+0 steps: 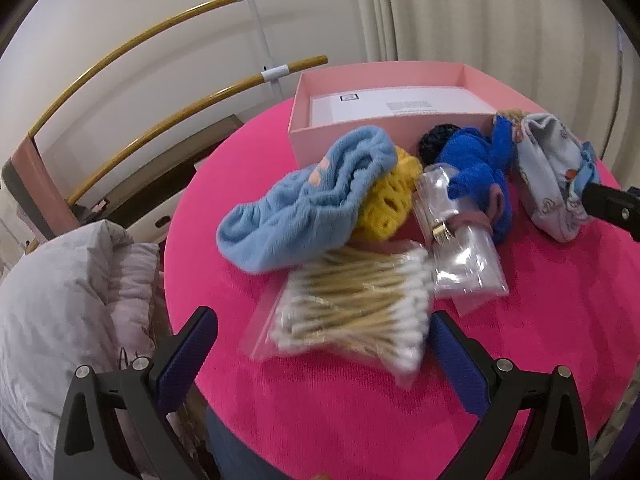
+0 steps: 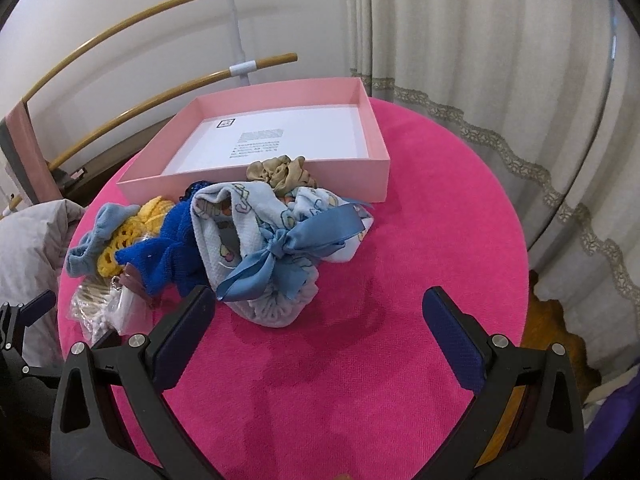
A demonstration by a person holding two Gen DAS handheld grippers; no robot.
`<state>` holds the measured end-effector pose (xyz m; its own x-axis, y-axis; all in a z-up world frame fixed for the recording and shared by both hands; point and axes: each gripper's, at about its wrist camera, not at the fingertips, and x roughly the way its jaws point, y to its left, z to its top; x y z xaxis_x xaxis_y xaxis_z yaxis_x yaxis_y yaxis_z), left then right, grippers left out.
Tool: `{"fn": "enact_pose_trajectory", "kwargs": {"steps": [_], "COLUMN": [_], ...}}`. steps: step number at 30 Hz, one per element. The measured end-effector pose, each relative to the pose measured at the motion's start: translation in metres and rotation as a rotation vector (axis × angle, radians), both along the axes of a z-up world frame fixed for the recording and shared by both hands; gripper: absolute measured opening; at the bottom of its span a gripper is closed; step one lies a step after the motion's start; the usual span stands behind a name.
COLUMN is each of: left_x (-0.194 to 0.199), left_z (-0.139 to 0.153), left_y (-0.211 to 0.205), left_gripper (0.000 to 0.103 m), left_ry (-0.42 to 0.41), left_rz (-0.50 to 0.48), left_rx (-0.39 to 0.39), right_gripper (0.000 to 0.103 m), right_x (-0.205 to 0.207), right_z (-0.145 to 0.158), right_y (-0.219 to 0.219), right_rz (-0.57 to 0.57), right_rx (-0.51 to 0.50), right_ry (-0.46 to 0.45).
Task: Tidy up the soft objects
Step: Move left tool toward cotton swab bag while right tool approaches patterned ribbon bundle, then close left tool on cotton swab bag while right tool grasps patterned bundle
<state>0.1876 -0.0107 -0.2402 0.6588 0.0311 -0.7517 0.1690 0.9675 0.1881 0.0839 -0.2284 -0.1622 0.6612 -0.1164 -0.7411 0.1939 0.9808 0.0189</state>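
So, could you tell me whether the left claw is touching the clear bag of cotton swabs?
Apart: the left wrist view shows pink cloth between the open left claw and the swab bag.

Soft pile (image 2: 224, 240) before box (image 2: 372, 176)

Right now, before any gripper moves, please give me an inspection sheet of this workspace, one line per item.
Surface: round table under bright pink towel cloth.
Job's things: pale blue fluffy headband, yellow crocheted piece, royal blue knitted piece, printed light cloth with blue satin bow, beige scrunchie, all outside the shallow pink cardboard box.
Clutter: clear bag of cotton swabs; small clear packet.
Grippers: left gripper open, empty; right gripper open, empty.
Cables: nothing seen.
Surroundings: cream curtain, wooden rails, grey bedding.
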Motion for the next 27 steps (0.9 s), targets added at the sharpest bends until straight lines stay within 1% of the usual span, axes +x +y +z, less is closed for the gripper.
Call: {"fn": "enact_pose_trajectory", "kwargs": {"steps": [3,7,8,10,12,13,14,17,20,23,25,26,27], "left_x": [0.013,0.028,0.031,0.036,0.041,0.042,0.043,0.045,0.043,0.041,0.037,0.036,0.032], "left_z": [-0.003,-0.014,-0.016,-0.017,-0.019,-0.02,-0.021,-0.02,-0.02,-0.018,-0.014,-0.013,-0.01], "left_y": [0.0,0.003,0.005,0.009,0.013,0.013,0.012,0.006,-0.001,0.002,0.01,0.012,0.013], "left_gripper": [0.103,0.103,0.101,0.098,0.092,0.091,0.088,0.074,0.071,0.069,0.068,0.068,0.068], "left_ry": [0.009,0.051,0.061,0.082,0.106,0.112,0.116,0.118,0.119,0.127,0.131,0.132,0.133], "left_rz": [-0.011,-0.02,-0.024,-0.029,-0.031,-0.03,-0.029,-0.042,-0.039,-0.039,-0.045,-0.047,-0.049], "left_rx": [-0.012,-0.052,-0.085,-0.123,-0.153,-0.159,-0.158,-0.151,-0.144,-0.164,-0.17,-0.171,-0.173], "right_gripper": [0.103,0.103,0.103,0.103,0.103,0.103,0.103,0.103,0.103,0.102,0.097,0.086,0.071], "right_x": [0.003,0.007,0.008,0.01,0.012,0.013,0.015,0.019,0.025,0.033,0.036,0.037,0.038], "right_z": [-0.002,-0.005,-0.005,-0.006,-0.006,-0.007,-0.007,-0.007,-0.009,-0.013,-0.015,-0.015,-0.017], "right_y": [0.0,0.001,0.001,0.001,0.0,0.0,-0.001,-0.002,-0.002,0.0,-0.002,-0.003,-0.003], "right_rz": [0.002,0.009,0.012,0.012,0.011,0.01,0.01,0.011,0.022,0.052,0.081,0.094,0.111], "right_rx": [0.001,-0.001,-0.001,-0.001,-0.001,0.0,0.0,-0.002,0.006,0.025,0.063,0.077,0.095], "right_ry": [0.007,0.013,0.015,0.016,0.018,0.019,0.019,0.018,0.016,0.02,0.009,0.007,0.008]}}
